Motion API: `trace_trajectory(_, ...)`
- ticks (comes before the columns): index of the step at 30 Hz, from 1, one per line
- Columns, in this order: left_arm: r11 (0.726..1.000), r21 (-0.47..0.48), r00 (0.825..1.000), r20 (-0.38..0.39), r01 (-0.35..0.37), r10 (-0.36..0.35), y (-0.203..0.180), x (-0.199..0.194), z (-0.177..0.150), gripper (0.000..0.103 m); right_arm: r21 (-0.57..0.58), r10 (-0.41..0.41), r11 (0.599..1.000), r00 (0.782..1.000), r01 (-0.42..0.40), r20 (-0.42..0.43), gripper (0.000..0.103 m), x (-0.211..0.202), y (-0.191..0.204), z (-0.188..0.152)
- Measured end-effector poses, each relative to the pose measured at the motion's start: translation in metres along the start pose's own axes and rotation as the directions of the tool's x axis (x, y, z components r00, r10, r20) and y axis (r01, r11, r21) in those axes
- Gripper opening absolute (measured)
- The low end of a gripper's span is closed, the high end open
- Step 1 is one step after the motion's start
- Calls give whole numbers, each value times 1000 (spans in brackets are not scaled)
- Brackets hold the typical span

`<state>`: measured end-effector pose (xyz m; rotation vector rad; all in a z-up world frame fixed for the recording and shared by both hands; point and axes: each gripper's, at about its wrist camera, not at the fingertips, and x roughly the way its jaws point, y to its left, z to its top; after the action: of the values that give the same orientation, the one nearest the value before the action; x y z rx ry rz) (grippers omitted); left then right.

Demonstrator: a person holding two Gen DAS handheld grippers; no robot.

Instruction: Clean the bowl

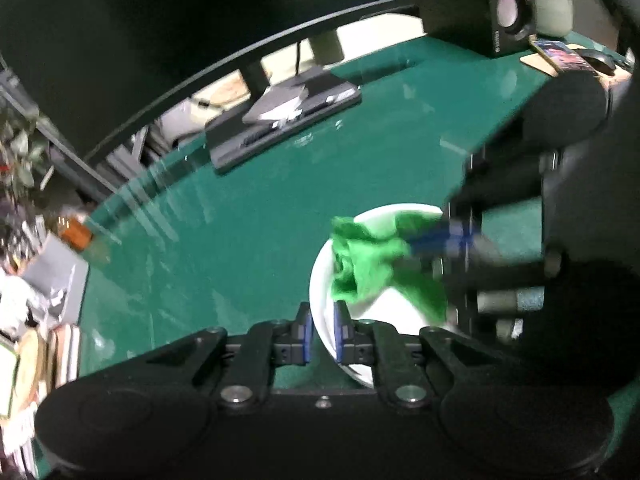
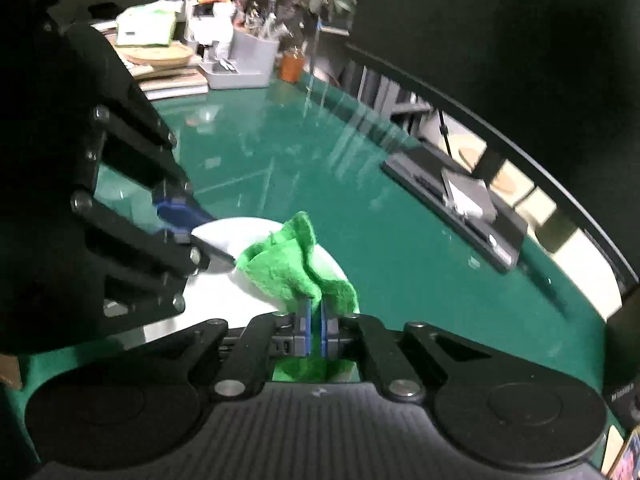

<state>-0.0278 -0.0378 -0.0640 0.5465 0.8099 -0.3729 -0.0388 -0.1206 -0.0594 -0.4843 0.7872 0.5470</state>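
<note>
Left gripper (image 1: 322, 334) is clamped on the near rim of the white bowl (image 1: 384, 312), one blue pad inside the wall and one outside, so the bowl is pinned to the green desk mat (image 1: 248, 216) and, by my read, won't skate when rubbed. Right gripper (image 2: 315, 330) is closed tight on a bunched green cloth (image 2: 292, 264), with cloth pinched between its blue pads and the loose bulk sticking out ahead of the tips. From the left wrist view the cloth sits down inside the bowl, draped against the far inner wall and spilling slightly over the rim; that placement fits a wipe of the interior in progress or about to start. Bowl holds nothing but the cloth; no food or liquid visible, though blur hides fine residue. Bowl sits on the mat near the front edge, well apart from the black monitor base (image 1: 286, 120) and the speaker (image 1: 508, 4) at the back.
</note>
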Motion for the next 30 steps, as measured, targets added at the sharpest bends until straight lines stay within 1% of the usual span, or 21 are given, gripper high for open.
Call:
trace_trajectory(1,1000,5,1000,11,0,0,0,-1,1,9,47,49,998,999,-49,-11,3,1,0,-2)
trace_trajectory(3,999,36,999,37,-10,8,-2,-3,2,9,150,132,980,991,-131,3,4,1,-5,-4)
trace_trajectory(4,998,59,998,53,-22,18,-3,-5,2,7,195,200,961,980,-199,16,4,1,-9,-5)
trace_trajectory(5,995,93,997,70,-30,23,-6,-7,2,3,236,270,934,962,-269,31,4,0,-12,-6)
trace_trajectory(6,992,119,997,76,-29,20,-8,-8,2,3,264,333,905,942,-334,50,4,0,-15,-8)
trace_trajectory(8,990,142,998,69,-18,8,-11,-8,3,2,242,331,913,943,-328,32,3,0,-14,-11)
trace_trajectory(10,993,120,999,49,4,-10,-11,-7,4,2,155,236,960,972,-233,-2,4,-2,-9,-9)
trace_trajectory(11,996,87,999,39,23,-26,-7,-7,4,2,114,188,976,982,-186,-7,4,-4,-8,-8)
trace_trajectory(12,998,50,999,30,42,-44,-3,-7,4,2,108,166,981,986,-164,-13,4,-3,-11,-7)
trace_trajectory(14,995,-38,996,8,92,-91,8,-6,5,6,108,160,982,987,-157,-23,4,-3,-13,-8)
trace_trajectory(15,988,-94,992,-6,126,-127,17,-6,5,7,109,158,982,987,-154,-28,4,-3,-14,-9)
trace_trajectory(16,974,-153,984,-30,169,-175,26,-4,5,8,105,158,982,987,-154,-28,4,-5,-14,-9)
trace_trajectory(17,953,-213,972,-57,213,-230,36,-1,4,9,106,159,982,987,-155,-27,4,-7,-14,-9)
trace_trajectory(18,940,-243,961,-81,239,-266,41,2,4,9,108,161,982,987,-157,-27,4,-8,-15,-10)
trace_trajectory(20,927,-270,946,-122,260,-301,44,9,5,10,118,164,980,986,-160,-24,5,-8,-14,-12)
trace_trajectory(22,910,-307,924,-175,278,-341,47,20,8,10,124,166,979,986,-161,-24,5,-8,-13,-11)
trace_trajectory(24,899,-340,915,-191,277,-355,51,27,11,10,118,162,980,986,-158,-25,5,-8,-12,-9)
trace_trajectory(27,866,-416,889,-230,278,-396,62,38,19,11,109,156,982,987,-152,-33,5,-7,-9,-8)
trace_trajectory(28,845,-444,868,-243,298,-433,67,41,19,17,105,150,984,988,-145,-38,5,-6,-10,-7)
trace_trajectory(29,818,-475,839,-257,324,-480,73,43,19,25,102,144,985,989,-139,-41,5,-7,-10,-7)
trace_trajectory(30,808,-485,827,-261,334,-499,75,44,19,27,95,138,986,990,-133,-42,5,-8,-10,-7)
